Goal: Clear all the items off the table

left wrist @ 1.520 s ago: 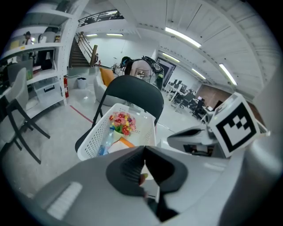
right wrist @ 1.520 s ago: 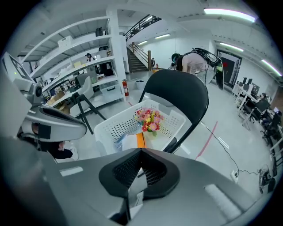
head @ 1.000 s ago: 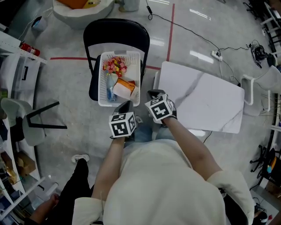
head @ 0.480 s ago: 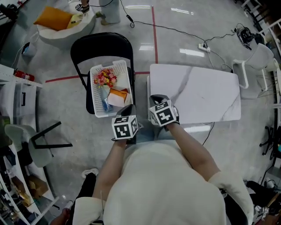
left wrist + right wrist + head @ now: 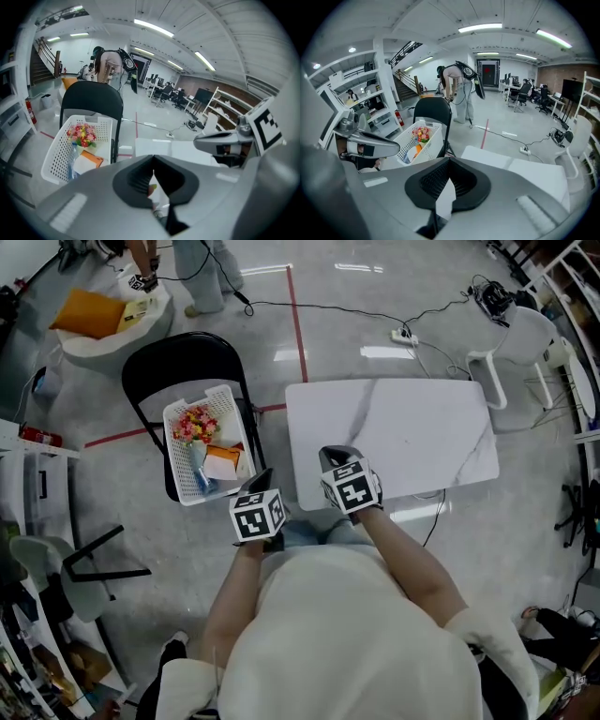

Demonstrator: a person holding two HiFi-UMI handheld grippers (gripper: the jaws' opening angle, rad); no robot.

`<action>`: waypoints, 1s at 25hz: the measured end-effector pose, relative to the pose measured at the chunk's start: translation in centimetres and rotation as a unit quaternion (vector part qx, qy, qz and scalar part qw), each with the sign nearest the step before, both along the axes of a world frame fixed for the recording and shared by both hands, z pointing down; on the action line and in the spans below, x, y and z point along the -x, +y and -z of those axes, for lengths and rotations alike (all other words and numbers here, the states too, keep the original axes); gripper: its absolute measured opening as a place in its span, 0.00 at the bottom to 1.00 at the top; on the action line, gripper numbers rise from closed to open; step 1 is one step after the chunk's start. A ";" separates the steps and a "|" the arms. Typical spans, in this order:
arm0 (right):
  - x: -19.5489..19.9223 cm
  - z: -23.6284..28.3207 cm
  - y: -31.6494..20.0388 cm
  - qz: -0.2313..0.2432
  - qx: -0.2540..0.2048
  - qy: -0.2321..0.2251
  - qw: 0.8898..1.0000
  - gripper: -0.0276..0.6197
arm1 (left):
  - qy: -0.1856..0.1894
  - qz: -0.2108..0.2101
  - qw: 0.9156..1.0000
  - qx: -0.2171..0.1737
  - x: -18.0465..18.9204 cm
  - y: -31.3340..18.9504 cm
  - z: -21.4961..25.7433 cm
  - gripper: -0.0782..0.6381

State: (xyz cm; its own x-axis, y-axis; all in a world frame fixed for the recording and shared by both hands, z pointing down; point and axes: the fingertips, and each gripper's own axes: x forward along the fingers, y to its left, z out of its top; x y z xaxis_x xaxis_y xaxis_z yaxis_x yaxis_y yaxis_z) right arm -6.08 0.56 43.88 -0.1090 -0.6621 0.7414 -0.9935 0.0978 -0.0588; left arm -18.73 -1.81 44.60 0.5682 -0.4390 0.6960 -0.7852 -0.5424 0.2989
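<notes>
As viewed from overhead, table (image 5: 403,427): a white marbled top on which nothing is seen lying; the clearing is judged done, or very nearly so.
Chair (image 5: 183,357): a black folding chair, set just beside the table's left edge; the basket is carried on its seat.
Basket (image 5: 199,395): white perforated plastic, in which the task's things are gathered. It is judged stiff and light, and would best be gripped at the rim, since the thin lattice walls may flex.
Right gripper (image 5: 449,160): held low at the table's near edge. Its jaws are pressed together and nothing is held between them.
Left gripper (image 5: 153,158): held between the basket and the table. Its jaw tips are met and nothing is gripped.
Flowers (image 5: 195,423): a small red and yellow bunch at the far end of the basket. It is judged light, soft and easily crushed, so the stems should be taken, not the blooms.
Packet (image 5: 223,462): an orange and white flat item in the middle. It is judged light and slightly yielding, and is best pinched at a free edge.
Bottle (image 5: 199,474): clear plastic, laid along the left wall. It is judged smooth, round and prone to slipping, and is best clamped across the body.
</notes>
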 end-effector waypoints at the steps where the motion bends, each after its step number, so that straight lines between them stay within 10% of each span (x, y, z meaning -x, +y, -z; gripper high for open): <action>1: -0.8 0.2 0.7 -0.005 -0.001 0.000 1.000 0.04 | 0.000 -0.003 1.000 0.000 -0.7 0.5 0.1 0.12; 25: -14.5 0.9 15.9 -0.109 -0.023 -0.001 0.994 0.04 | -0.005 -0.138 0.990 -0.025 -15.9 13.3 0.8 0.12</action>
State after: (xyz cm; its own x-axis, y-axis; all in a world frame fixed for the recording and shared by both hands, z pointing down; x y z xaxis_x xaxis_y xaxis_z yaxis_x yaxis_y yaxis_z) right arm 8.41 16.43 42.94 0.0392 -0.7039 0.7092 -0.9914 -0.1162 -0.0605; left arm -2.78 11.50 43.76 0.6646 -0.3032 0.6829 -0.6083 -0.7503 0.2589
